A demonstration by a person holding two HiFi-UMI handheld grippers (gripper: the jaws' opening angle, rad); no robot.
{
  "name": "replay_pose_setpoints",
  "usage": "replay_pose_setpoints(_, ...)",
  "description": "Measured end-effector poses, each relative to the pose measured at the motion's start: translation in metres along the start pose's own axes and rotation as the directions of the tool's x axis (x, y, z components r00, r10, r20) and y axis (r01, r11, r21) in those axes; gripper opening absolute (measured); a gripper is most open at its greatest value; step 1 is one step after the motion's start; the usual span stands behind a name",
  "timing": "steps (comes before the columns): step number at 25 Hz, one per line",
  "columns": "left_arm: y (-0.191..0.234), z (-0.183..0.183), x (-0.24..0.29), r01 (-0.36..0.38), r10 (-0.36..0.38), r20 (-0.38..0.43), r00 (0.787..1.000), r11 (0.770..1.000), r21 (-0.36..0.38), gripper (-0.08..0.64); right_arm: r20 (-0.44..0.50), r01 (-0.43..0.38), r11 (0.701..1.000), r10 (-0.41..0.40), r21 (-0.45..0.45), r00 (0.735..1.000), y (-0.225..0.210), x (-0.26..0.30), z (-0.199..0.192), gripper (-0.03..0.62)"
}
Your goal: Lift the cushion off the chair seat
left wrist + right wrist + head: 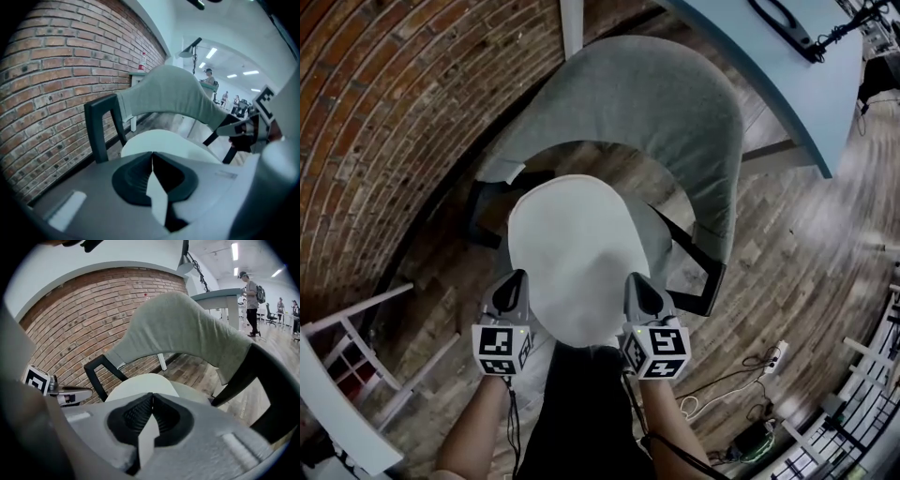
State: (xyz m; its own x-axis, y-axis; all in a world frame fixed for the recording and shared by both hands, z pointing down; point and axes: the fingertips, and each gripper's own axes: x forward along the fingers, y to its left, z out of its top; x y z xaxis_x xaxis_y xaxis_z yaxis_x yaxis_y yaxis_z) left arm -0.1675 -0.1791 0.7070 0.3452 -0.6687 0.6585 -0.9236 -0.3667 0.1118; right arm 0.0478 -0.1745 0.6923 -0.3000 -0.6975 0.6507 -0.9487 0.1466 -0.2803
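Observation:
A white round cushion (572,248) hangs over the grey seat (659,239) of a chair with a curved grey backrest (647,103) and black frame. My left gripper (517,278) is shut on the cushion's near left edge and my right gripper (635,280) on its near right edge. In the left gripper view a strip of white cushion fabric (157,197) is pinched between the closed jaws of that gripper (152,157), with the cushion (164,140) beyond. The right gripper (152,397) likewise pinches fabric (145,439). Whether the cushion touches the seat I cannot tell.
A brick wall (384,122) runs along the left. A pale blue table (787,84) stands behind the chair at the upper right. A white rack (347,375) is at the lower left. Cables and a power strip (773,361) lie on the wood floor. A person (251,291) stands far off.

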Motion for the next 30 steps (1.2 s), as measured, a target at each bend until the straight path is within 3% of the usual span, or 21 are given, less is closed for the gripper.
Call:
replay_pose_setpoints(4, 0.003, -0.008, 0.016, 0.001, -0.001, -0.011, 1.000, 1.000, -0.004, -0.008, -0.032, -0.011, 0.999, 0.010, -0.031, 0.999, 0.001, 0.016, -0.008, 0.006)
replay_pose_setpoints(5, 0.003, -0.010, 0.019, 0.000, -0.001, -0.014, 1.000, 1.000, -0.006, -0.008, -0.040, -0.015, 0.999, 0.014, -0.031, 0.999, 0.000, 0.018, -0.011, 0.049)
replay_pose_setpoints(10, 0.008, -0.022, 0.030, -0.009, 0.008, -0.046, 0.999, 1.000, -0.019, -0.002, -0.081, -0.013, 1.000, 0.010, -0.026, 0.997, -0.006, 0.026, -0.022, 0.106)
replay_pose_setpoints(21, 0.020, -0.050, 0.048, -0.002, -0.009, -0.108, 0.994, 0.994, -0.106, 0.214, -0.159, 0.042, 0.999, -0.039, 0.017, 0.986, -0.028, 0.041, -0.063, 0.354)
replay_pose_setpoints(27, 0.023, -0.061, 0.057, 0.003, -0.024, -0.130, 0.991, 0.987, -0.162, 0.288, -0.210, 0.070, 0.998, -0.069, 0.001, 0.975, -0.038, 0.049, -0.079, 0.442)
replay_pose_setpoints(30, 0.023, -0.066, 0.059, 0.009, -0.033, -0.137, 0.990, 0.985, -0.170, 0.322, -0.220, 0.080, 0.997, -0.078, -0.002, 0.972, -0.040, 0.052, -0.084, 0.453)
